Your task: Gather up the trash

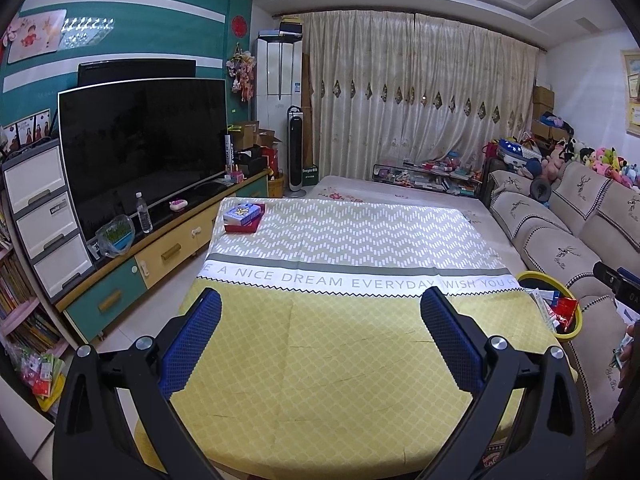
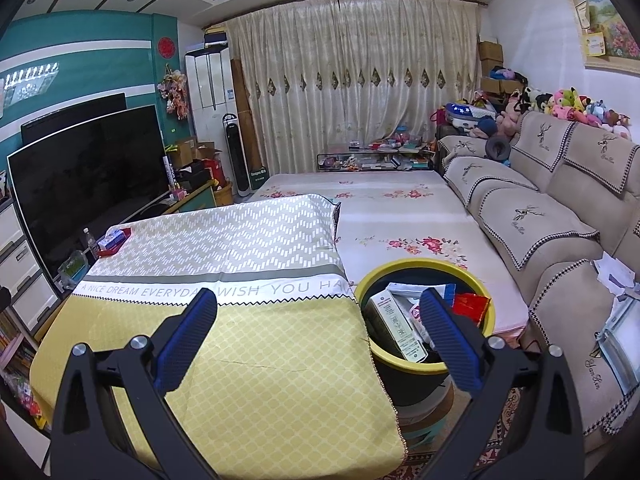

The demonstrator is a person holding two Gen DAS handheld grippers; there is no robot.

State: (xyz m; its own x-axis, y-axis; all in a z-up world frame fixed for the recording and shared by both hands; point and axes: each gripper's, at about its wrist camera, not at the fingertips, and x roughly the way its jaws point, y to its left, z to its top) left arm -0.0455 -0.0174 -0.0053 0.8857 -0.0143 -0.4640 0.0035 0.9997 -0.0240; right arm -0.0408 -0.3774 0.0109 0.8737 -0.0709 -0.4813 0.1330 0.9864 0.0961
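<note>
Left gripper [image 1: 320,312] spread wide, empty, above tablecloth [image 1: 340,340]. Right gripper [image 2: 318,316] likewise, beside yellow-rimmed bin [image 2: 362,280]. Inside: carton [image 2: 394,326], red wrapper [image 2: 472,304]. Likely light, crushable; pinch carton across its narrow sides.

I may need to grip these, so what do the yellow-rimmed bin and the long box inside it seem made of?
The bin: probably plastic, with a smooth, slightly glossy yellow rim over a dark body. The long box: likely thin printed cardboard, with flat faces, crisp edges and small print.

Left hand-held gripper [image 1: 320,308] gapes wide, empty; right hand-held gripper [image 2: 318,310] likewise.
</note>
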